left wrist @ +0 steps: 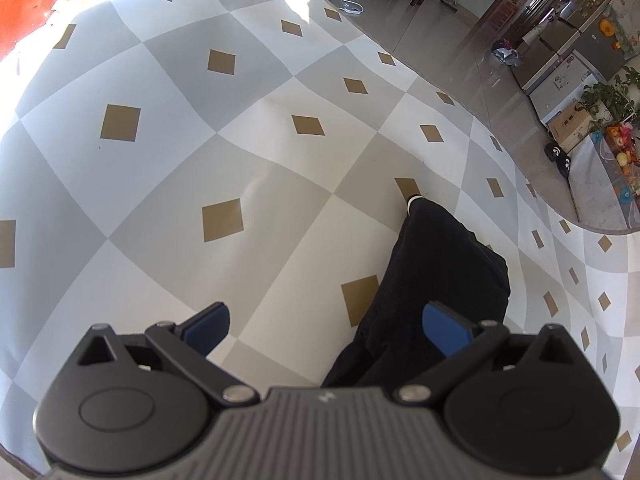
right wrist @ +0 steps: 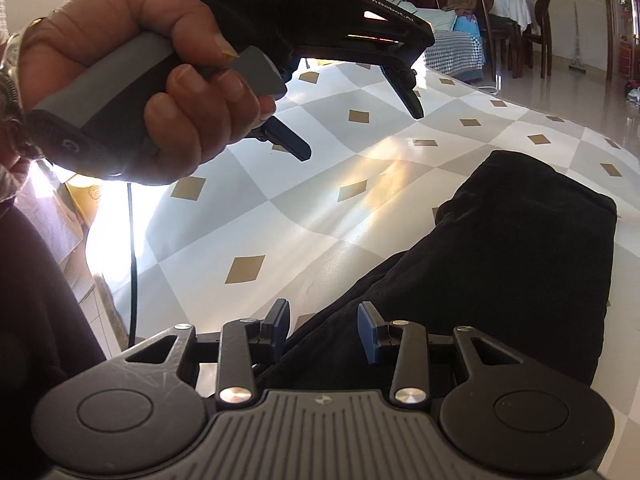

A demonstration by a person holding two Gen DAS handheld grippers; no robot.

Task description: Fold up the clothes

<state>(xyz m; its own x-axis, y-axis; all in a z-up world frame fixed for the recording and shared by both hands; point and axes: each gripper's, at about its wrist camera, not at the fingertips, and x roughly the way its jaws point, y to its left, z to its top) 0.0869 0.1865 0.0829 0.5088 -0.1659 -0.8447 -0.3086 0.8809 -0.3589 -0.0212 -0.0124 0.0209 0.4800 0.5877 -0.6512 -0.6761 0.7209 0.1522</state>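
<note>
Lying across the lower right of both views, one black garment (right wrist: 500, 260) rested on the checkered tablecloth (right wrist: 320, 216), already gathered into a thick, narrow bundle, which suggested folding was well under way. It sat near the table's edge, probably so both hands could reach it without stretching.

Two grippers were in play. In the right wrist view the right gripper (right wrist: 325, 330) stood at the bottom centre, jaws part-way spread. Dark cloth showed between and beyond its blue pads (right wrist: 367, 332), but neither pad pressed on it, so by my reading it held nothing and had let go to leave the fold lying.

In the upper left of that view, one hand (right wrist: 132, 80) gripped the left gripper (right wrist: 362, 136) by its grey handle, holding it clear above the table with fingers wide apart and empty. Its own camera showed the same from the bottom of the frame: pads spread wide, the left one (left wrist: 208, 326) over bare tablecloth and the right one over the garment's edge, touching neither as far as I could tell. That raised pose likely kept it out of the right gripper's way while waiting for the next fold.

I counted one garment, two grippers, one visible hand.
</note>
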